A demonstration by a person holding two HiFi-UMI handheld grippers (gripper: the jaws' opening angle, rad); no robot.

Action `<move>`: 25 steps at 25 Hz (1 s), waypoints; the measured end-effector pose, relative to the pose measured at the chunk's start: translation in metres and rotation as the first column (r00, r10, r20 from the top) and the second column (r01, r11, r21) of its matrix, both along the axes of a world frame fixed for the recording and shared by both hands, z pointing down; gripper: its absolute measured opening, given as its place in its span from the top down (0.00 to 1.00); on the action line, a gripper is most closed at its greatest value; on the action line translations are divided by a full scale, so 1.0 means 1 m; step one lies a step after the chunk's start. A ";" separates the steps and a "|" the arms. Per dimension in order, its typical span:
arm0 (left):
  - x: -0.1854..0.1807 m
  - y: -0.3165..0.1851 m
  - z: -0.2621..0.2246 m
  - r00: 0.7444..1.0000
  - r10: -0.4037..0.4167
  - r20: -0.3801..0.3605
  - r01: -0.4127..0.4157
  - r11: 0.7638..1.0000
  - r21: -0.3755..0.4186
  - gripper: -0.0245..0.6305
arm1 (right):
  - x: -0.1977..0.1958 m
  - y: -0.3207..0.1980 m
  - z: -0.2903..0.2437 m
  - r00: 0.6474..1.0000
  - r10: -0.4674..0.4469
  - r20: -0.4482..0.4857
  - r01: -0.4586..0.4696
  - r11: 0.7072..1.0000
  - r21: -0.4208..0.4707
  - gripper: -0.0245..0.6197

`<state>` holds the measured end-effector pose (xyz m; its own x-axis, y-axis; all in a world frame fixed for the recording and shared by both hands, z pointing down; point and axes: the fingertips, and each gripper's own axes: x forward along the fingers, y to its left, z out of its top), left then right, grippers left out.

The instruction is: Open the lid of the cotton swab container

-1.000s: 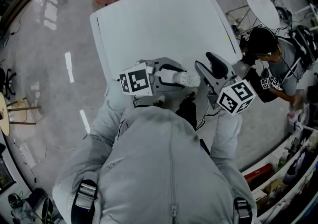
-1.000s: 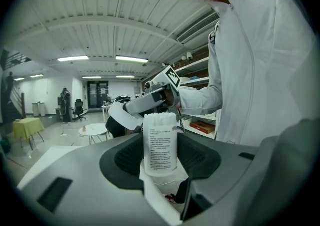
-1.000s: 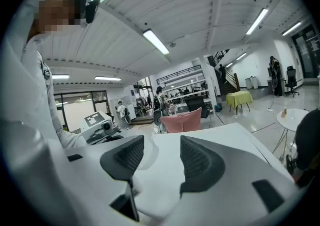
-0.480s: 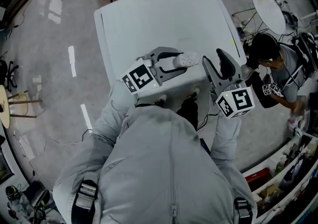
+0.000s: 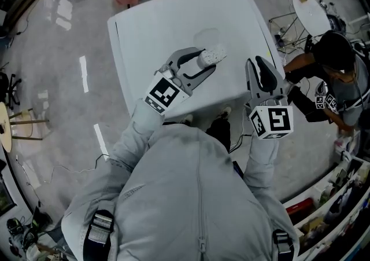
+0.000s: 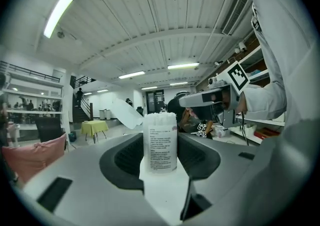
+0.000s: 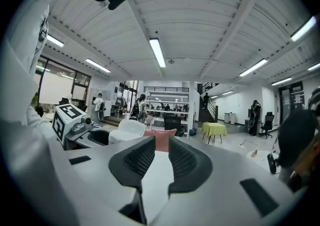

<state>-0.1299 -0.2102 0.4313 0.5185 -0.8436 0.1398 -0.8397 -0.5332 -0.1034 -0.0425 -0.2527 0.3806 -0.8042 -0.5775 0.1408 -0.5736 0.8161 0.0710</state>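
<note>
While left hand-held gripper [image 5: 207, 60] pinches it, cotton swab container [image 6: 160, 142] between the jaws

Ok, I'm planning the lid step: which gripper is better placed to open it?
Probably the right. The left gripper grips the cotton swab container between its fingers; the right gripper is free beside it, its fingers closing with nothing between them.

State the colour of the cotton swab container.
The cotton swab container is whitish-clear with a dark-print label; the left gripper view shows it best.
</note>
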 end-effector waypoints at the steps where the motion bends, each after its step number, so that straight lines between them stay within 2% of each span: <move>1: -0.002 -0.002 -0.002 1.000 -0.012 -0.004 0.013 1.000 0.004 0.64 | 0.002 -0.005 -0.003 1.000 0.014 0.013 -0.014 1.000 -0.001 0.82; 6: -0.011 -0.004 -0.010 0.998 -0.060 -0.016 0.060 0.998 0.017 0.64 | 0.004 -0.013 -0.009 0.998 0.039 0.056 -0.038 0.999 -0.015 0.89; 14: -0.040 -0.010 -0.021 0.984 -0.175 -0.035 0.177 0.983 0.050 0.64 | -0.016 -0.010 -0.007 1.000 0.019 -0.004 -0.019 1.000 0.016 0.91; 25: -0.034 -0.006 -0.027 0.986 -0.165 -0.030 0.167 0.984 0.066 0.64 | -0.010 -0.004 -0.006 0.999 0.009 -0.040 -0.008 1.000 0.023 0.91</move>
<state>-0.1637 -0.2165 0.4045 0.3727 -0.9254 0.0684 -0.9188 -0.3784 -0.1127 -0.0528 -0.2563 0.3746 -0.7931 -0.5877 0.1599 -0.5768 0.8091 0.1125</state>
